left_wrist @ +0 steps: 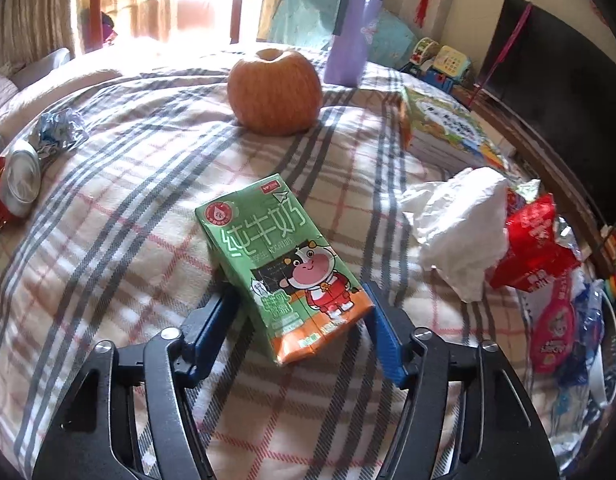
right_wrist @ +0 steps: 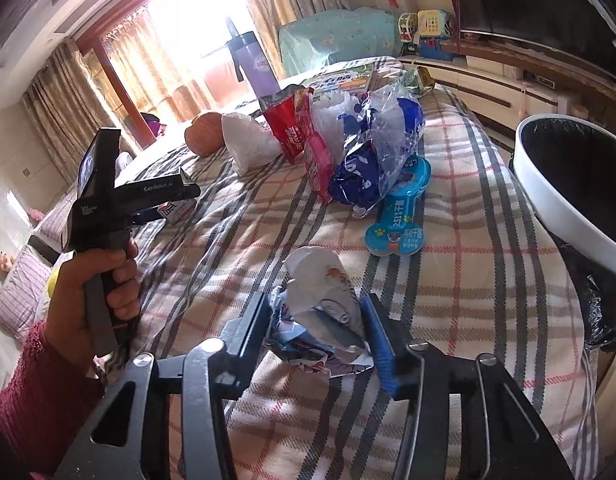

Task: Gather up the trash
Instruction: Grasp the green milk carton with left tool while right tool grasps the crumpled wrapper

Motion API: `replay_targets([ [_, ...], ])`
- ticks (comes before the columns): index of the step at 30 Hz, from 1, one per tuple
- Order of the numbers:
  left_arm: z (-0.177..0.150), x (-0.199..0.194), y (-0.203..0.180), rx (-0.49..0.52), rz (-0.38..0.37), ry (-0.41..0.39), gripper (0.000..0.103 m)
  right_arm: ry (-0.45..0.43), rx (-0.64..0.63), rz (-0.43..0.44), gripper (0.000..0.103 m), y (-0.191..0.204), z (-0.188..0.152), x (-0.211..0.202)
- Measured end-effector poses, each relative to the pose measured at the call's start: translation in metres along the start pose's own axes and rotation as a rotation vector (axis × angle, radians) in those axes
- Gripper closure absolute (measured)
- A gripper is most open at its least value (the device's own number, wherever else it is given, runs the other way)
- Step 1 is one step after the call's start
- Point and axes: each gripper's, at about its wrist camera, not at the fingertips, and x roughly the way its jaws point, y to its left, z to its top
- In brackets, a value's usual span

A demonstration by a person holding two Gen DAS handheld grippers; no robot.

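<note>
Currently both pickups are in hand on the plaid bed (left_wrist: 120, 216): left gripper (left_wrist: 300, 320) has its jaws closed against the sides of the green milk carton (left_wrist: 284, 264), and right gripper (right_wrist: 314, 332) has its jaws pinching a crumpled wrapper (right_wrist: 328, 312). Judgement: next, lift each clear and carry to the white bin (right_wrist: 548, 200) at the bed's right edge; the wrapper is nearer. Remaining trash sits further up the bed.

Apple (left_wrist: 274, 92), purple flask (left_wrist: 350, 28), books (left_wrist: 448, 128)

Red metal can (left_wrist: 4, 192): cut by your left view's edge.
White-rimmed round bin (right_wrist: 564, 200): cut off at right.
Green milk carton (right_wrist: 175, 211): mostly hidden behind your left gripper (right_wrist: 188, 194).
</note>
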Motion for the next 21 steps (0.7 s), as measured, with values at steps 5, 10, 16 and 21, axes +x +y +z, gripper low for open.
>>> replay_targets([
  [5, -0.011, -0.017, -0.011, 0.048, -0.059, 0.001, 0.049, -0.014, 0.008, -0.003, 0.058, -0.002, 0.0, -0.005],
  [10, -0.03, -0.042, -0.033, 0.122, -0.139, -0.001, 0.049, -0.037, 0.02, -0.009, 0.059, -0.006, 0.0, -0.014],
  [16, -0.054, -0.072, -0.064, 0.227, -0.233, -0.004, 0.049, -0.063, 0.045, -0.025, 0.06, -0.015, -0.002, -0.026],
  [21, -0.072, -0.086, -0.089, 0.292, -0.294, 0.008, 0.05, -0.083, 0.064, -0.039, 0.06, -0.023, -0.003, -0.035],
])
